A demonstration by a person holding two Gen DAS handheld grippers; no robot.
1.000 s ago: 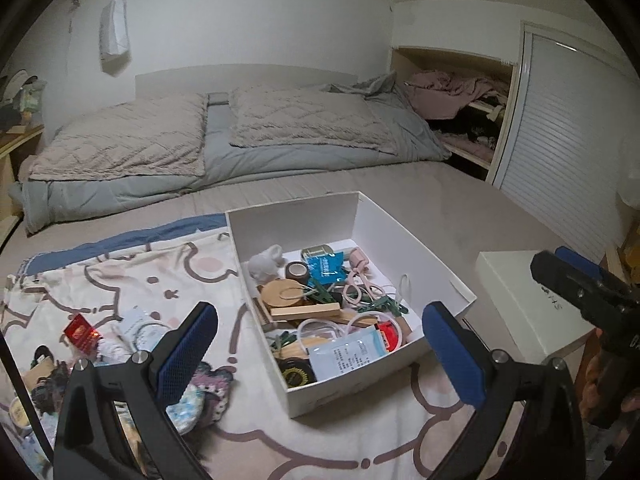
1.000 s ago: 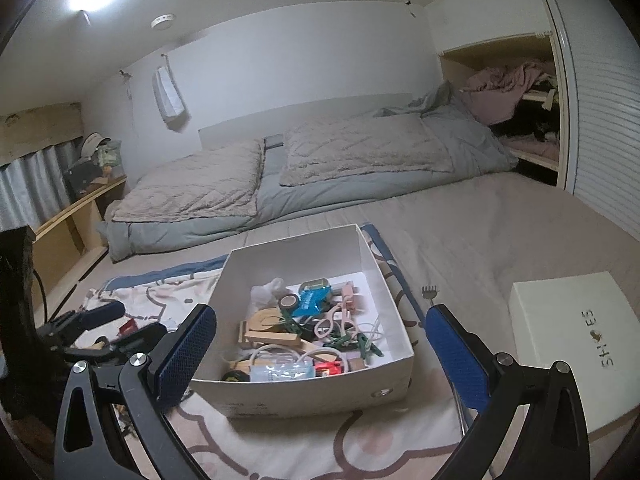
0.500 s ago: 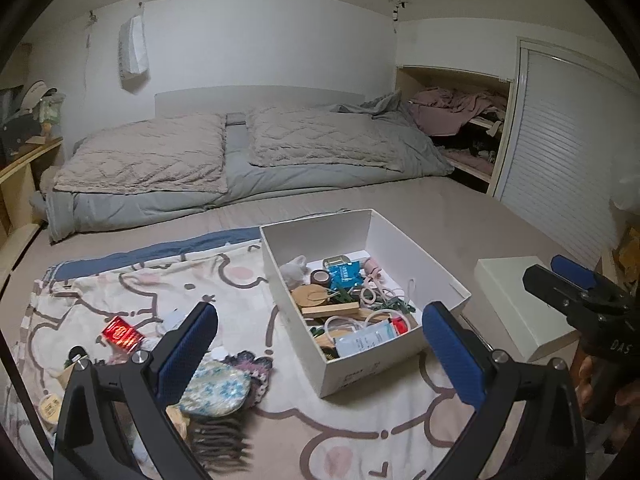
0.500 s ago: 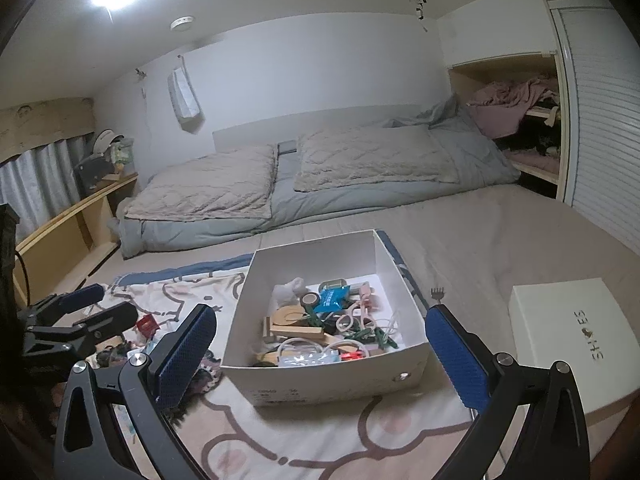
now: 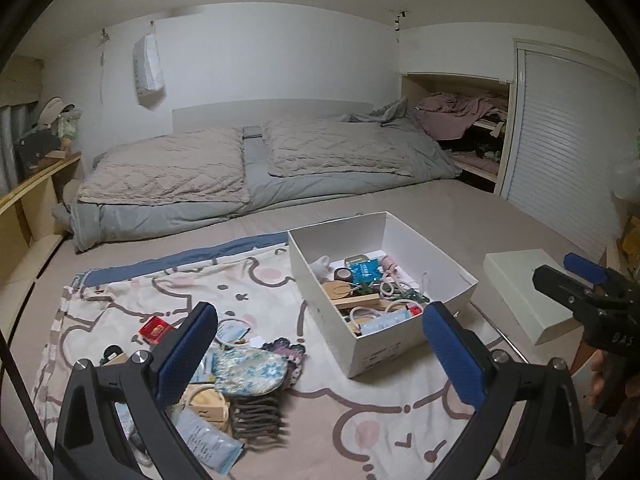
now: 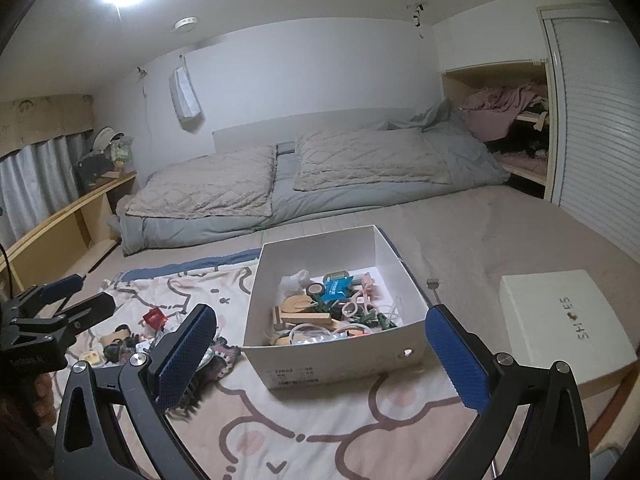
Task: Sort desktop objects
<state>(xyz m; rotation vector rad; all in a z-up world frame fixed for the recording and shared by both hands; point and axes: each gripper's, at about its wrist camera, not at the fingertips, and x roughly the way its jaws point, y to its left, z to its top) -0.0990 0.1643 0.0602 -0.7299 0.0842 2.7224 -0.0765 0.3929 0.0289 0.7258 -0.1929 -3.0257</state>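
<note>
Both grippers have pulled back and up, so more of the printed blanket shows. Left gripper hangs released, two blue textured pads spread wide, over a loose pile: one red packet, one floral fabric pouch, perhaps a fringed knit piece, blurred. One white cardboard box sits mid-blanket, crammed with small objects. Right gripper is released too. One white rectangular lid lies on the bed.
</note>
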